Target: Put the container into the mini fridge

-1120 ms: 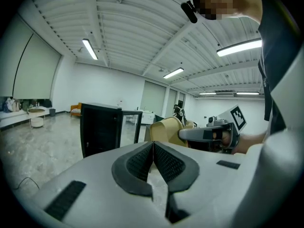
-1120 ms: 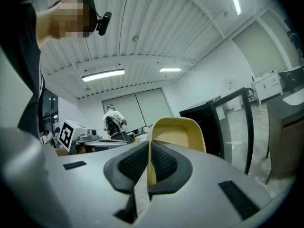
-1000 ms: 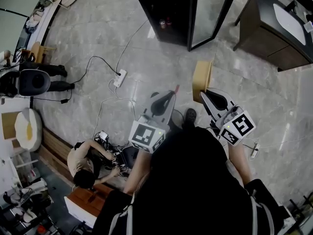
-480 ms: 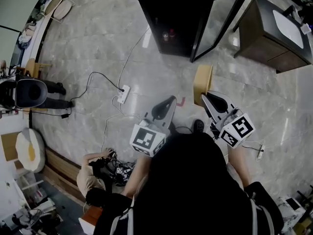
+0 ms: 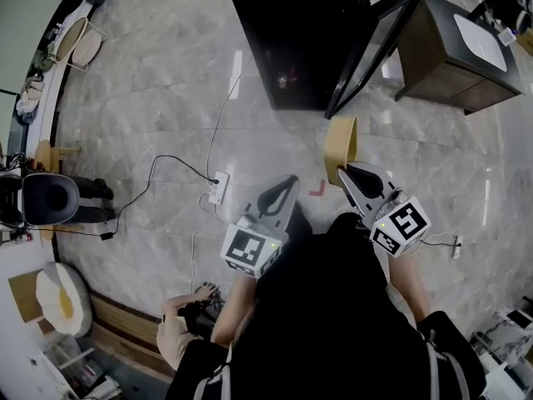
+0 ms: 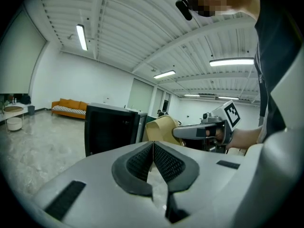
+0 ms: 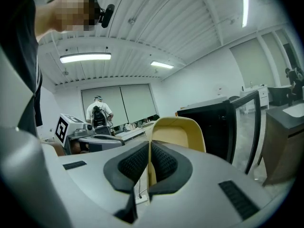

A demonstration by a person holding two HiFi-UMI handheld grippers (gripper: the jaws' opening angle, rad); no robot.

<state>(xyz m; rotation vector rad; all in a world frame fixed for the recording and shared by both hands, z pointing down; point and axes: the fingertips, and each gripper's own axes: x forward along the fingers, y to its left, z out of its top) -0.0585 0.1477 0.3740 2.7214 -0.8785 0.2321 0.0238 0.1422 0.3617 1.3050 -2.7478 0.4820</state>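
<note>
As right claw point(image 5: 344, 171) pinches container point(image 5: 341, 142) — fridge point(image 5: 300, 32) stands open.

Right tool point(image 5: 344, 173) apparently gripping container point(image 5: 341, 142), fridge point(image 5: 296, 23) open

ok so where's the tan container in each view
Head view: container right of centre, at the tip of the right hand-held gripper.
Left gripper view: container just right of centre, beyond the jaws.
Right gripper view: container at centre, clamped between the jaws.
Shared landmark: black mini fridge, door open.
</note>
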